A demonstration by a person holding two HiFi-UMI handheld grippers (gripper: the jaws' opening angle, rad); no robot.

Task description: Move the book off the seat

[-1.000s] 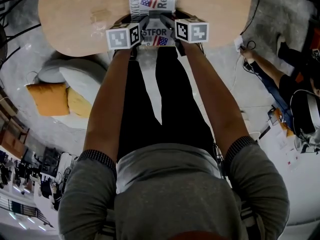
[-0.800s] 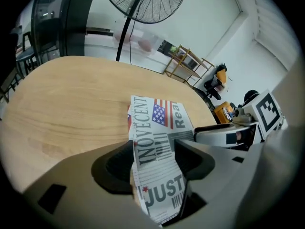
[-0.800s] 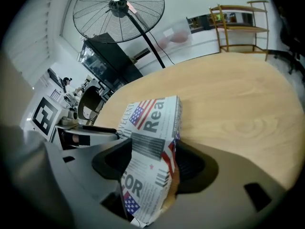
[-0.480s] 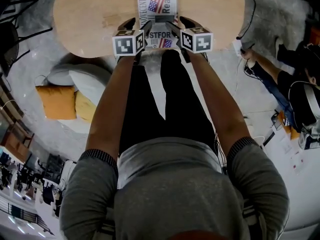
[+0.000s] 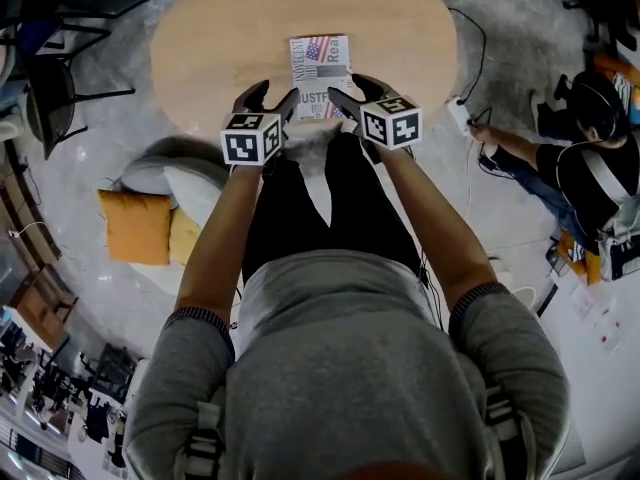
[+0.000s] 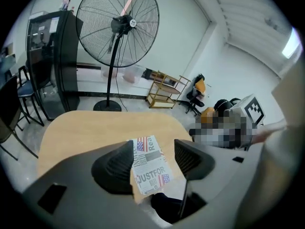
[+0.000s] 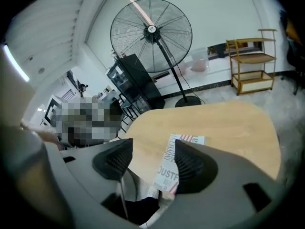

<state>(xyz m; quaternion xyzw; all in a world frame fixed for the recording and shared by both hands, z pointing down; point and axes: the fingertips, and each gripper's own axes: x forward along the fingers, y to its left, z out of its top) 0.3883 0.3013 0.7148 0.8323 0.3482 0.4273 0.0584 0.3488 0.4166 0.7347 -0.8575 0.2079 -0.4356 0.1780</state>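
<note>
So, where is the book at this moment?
Head view: the book lies flat on the wooden table, at its near edge, just beyond the left gripper and right gripper.

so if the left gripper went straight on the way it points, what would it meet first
Probably the book on the wooden table; it lies ahead between the open jaws of the left gripper, though depth is unclear.
</note>
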